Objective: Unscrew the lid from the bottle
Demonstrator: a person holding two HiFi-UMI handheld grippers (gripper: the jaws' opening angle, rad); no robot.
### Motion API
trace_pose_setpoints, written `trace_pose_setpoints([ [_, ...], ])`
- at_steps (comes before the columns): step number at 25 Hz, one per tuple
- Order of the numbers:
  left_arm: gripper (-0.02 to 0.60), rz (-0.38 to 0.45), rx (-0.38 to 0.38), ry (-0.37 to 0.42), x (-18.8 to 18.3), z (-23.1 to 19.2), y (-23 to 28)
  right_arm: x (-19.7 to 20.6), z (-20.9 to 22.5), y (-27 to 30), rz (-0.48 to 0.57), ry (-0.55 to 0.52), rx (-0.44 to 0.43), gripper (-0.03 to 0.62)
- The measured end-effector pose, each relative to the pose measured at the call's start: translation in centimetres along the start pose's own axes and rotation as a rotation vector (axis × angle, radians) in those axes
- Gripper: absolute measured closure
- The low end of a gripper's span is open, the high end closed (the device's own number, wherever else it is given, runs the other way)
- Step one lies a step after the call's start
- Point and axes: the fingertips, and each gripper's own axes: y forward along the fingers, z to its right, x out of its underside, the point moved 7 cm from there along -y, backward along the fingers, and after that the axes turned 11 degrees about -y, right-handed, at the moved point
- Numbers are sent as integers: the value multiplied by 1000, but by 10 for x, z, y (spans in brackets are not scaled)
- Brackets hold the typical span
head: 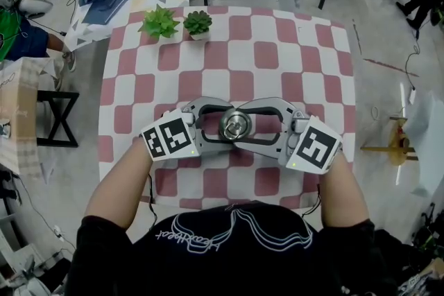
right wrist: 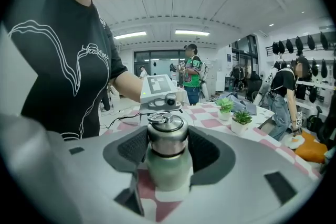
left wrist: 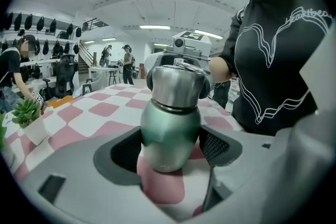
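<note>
A green metal bottle point(head: 236, 126) with a silver lid stands upright on the red-and-white checked table point(head: 277, 52), close to the front edge. My left gripper point(head: 223, 127) comes in from the left. In the left gripper view its pads press on both sides of the green body point(left wrist: 170, 126), so the left gripper point(left wrist: 170, 147) is shut on it. My right gripper point(head: 248, 125) comes from the right, higher up. In the right gripper view its dark pads clasp the silver lid point(right wrist: 167, 136), and the right gripper point(right wrist: 167, 149) is shut on it. The lid point(left wrist: 176, 86) sits on the neck.
Two small potted plants point(head: 159, 22) point(head: 198, 23) stand at the table's far edge, well away from the bottle. Several people and chairs are around the room beyond the table. A stool point(head: 59, 118) stands to the left of the table.
</note>
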Motion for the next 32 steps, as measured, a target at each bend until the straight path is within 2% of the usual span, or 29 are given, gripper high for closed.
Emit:
trace_pose_setpoints([
  [9,236,17,0,-7,1,0,0,2,0,0,21,14,5,349],
  [20,236,52,-34,-26,3,2,0,3,-3,0,15,17,43,350],
  [28,236,89,-116,-33,8,10,-2,-4,-9,-3,92,55,157,349],
  [32,236,181,-181,-80,6,14,-21,-14,-10,-11,144,96,222,349],
])
